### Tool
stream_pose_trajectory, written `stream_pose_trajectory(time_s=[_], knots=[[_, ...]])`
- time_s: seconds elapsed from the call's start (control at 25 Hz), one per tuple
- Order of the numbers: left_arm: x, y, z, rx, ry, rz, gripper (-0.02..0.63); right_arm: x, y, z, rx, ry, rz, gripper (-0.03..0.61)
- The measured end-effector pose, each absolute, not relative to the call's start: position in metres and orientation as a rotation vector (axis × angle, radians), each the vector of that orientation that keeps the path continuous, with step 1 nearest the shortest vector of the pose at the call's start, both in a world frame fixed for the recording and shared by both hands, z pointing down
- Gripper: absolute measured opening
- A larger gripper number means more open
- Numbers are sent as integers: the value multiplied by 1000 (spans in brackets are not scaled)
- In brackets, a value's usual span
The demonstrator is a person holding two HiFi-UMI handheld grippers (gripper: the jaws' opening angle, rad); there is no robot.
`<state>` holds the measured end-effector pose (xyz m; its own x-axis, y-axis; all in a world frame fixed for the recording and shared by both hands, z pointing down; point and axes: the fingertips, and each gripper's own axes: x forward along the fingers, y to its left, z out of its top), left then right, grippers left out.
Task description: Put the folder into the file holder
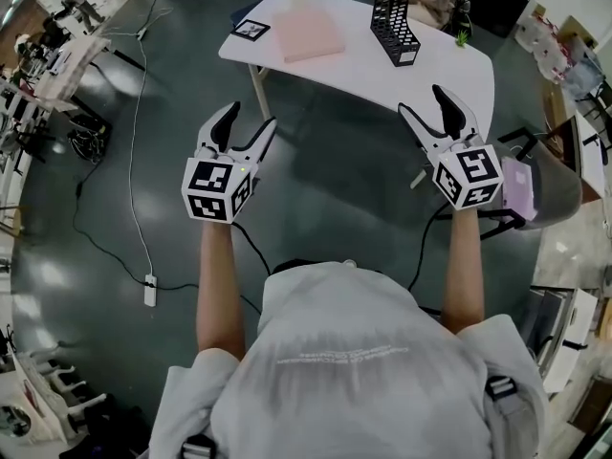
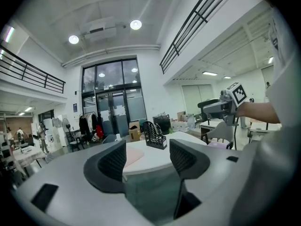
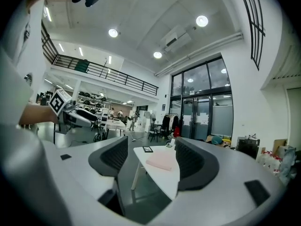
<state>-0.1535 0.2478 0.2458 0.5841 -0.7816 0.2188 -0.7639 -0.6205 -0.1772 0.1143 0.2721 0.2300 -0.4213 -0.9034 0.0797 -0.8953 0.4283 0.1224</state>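
Beyond the jaws, a smooth white desk (image 1: pixel 449 75) is seen, with a matt pink folder (image 1: pixel 308 34) and a black perforated file holder (image 1: pixel 393 19); the dark floor (image 1: pixel 325 180) is glossy.

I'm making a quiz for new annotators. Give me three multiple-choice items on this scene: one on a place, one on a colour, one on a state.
1. Where is the folder?
A) flat on the table, left of the file holder in the head view
B) inside the file holder
C) on the floor

2. What colour is the file holder?
A) white
B) black
C) pink

3. How are the left gripper and right gripper?
A) both shut on the folder
B) one open, one shut
C) both open, holding nothing

Answers:
1. A, the folder lies flat on the tabletop, apart from the holder.
2. B, its mesh walls are black.
3. C, each gripper view shows the fingers apart with nothing gripped.
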Motion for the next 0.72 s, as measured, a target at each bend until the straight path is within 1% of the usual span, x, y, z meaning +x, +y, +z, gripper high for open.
stream_pose_trajectory(time_s=[0.36, 0.44, 0.72], knots=[[-127, 243, 263, -2738, 1402, -480, 295, 145, 252, 239, 1568, -2551, -57, 318], [-126, 235, 266, -2742, 1419, -487, 295, 148, 245, 242, 1571, -2534, -65, 307], [-119, 193, 282, -2778, 1419, -490, 295, 154, 208, 256, 1567, -2505, -28, 307]])
